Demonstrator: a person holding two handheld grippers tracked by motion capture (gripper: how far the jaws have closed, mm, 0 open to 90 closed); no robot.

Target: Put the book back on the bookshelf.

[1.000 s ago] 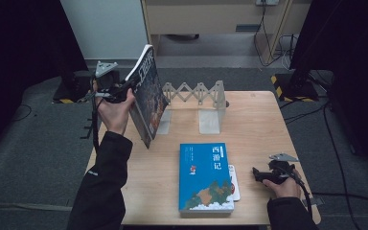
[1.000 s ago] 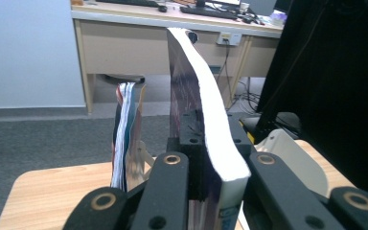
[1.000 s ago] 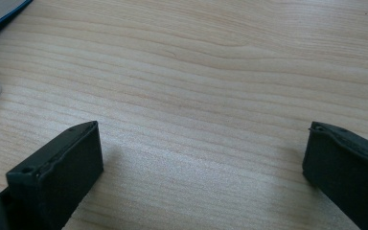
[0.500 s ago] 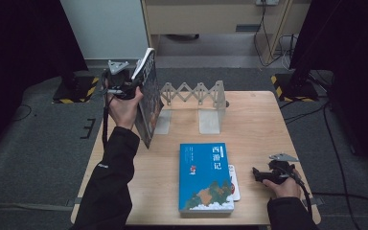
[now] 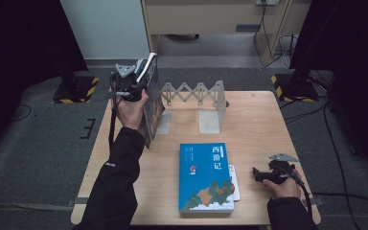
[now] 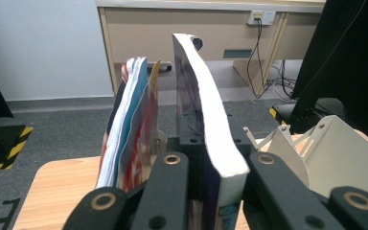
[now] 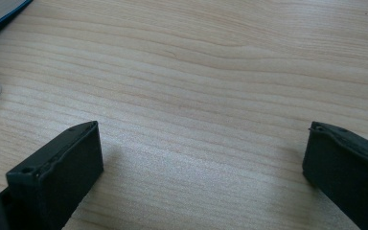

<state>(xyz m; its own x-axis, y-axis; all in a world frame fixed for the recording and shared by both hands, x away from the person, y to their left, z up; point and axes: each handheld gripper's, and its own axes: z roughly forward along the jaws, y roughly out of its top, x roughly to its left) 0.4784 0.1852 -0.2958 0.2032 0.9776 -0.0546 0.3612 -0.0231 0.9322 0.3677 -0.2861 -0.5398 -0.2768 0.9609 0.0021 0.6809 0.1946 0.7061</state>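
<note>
**Book going into rack, tip risk**

Surface (image 5: 249, 120) → rack (image 5: 194, 98) → books. Left tool (image 6: 206, 165) is clamped on a standing book (image 6: 206, 120), with loose magazines (image 6: 129, 124) just beside its left jaw and the rack's end plate right of it. Right tool (image 7: 201, 167) rests jaws apart, blue book (image 5: 206, 175) flat beside it. Likely failure: letting go off-vertical, so book and magazines topple off the rack.

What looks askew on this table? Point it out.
The book clamped in the left tool stands tilted at the extendable bookend rack, its pages bowing sideways. A white item sticks out from under the flat blue book.
</note>
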